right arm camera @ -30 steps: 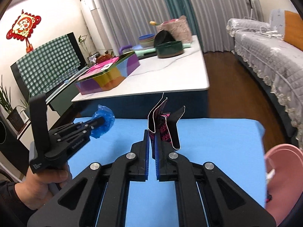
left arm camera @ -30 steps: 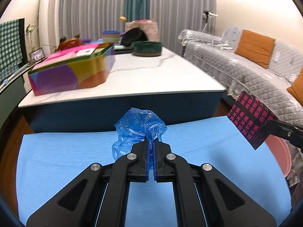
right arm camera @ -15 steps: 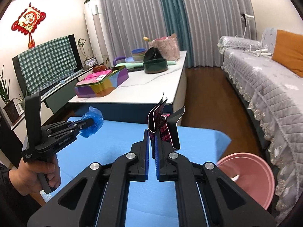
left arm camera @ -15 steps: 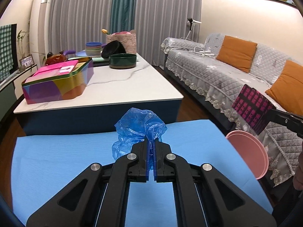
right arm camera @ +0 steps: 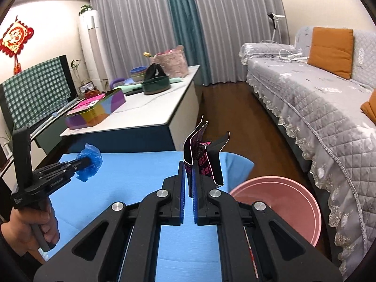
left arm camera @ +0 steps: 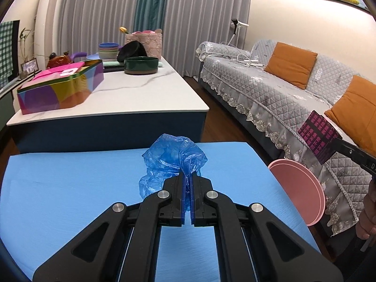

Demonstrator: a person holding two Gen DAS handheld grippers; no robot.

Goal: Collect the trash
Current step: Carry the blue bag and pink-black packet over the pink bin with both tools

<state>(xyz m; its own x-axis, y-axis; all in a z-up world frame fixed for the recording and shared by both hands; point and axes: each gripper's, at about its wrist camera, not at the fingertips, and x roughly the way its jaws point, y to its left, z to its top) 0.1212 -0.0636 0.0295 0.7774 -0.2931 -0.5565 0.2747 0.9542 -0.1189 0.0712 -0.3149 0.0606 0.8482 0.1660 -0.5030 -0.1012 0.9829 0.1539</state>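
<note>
My left gripper (left arm camera: 186, 178) is shut on a crumpled blue plastic bag (left arm camera: 172, 158) and holds it above the blue mat (left arm camera: 70, 183); the bag also shows in the right wrist view (right arm camera: 90, 162). My right gripper (right arm camera: 187, 166) is shut on a black wrapper with pink print (right arm camera: 204, 157), held over the mat's right edge; the wrapper also shows in the left wrist view (left arm camera: 318, 136). A pink bin (right arm camera: 277, 204) stands on the floor just right of the mat, below the right gripper, and shows in the left wrist view (left arm camera: 298, 188).
A white marble-top table (left arm camera: 141, 94) stands beyond the mat with a colourful box (left arm camera: 61, 89), a dark green bowl (left arm camera: 141, 64) and stacked dishes. A grey quilted sofa (left arm camera: 282, 89) with orange cushions runs along the right. Wooden floor lies between them.
Both grippers have swung to the right with their loads. The pink bin has come fully into view beside the mat, and the right gripper has moved closer above it.
</note>
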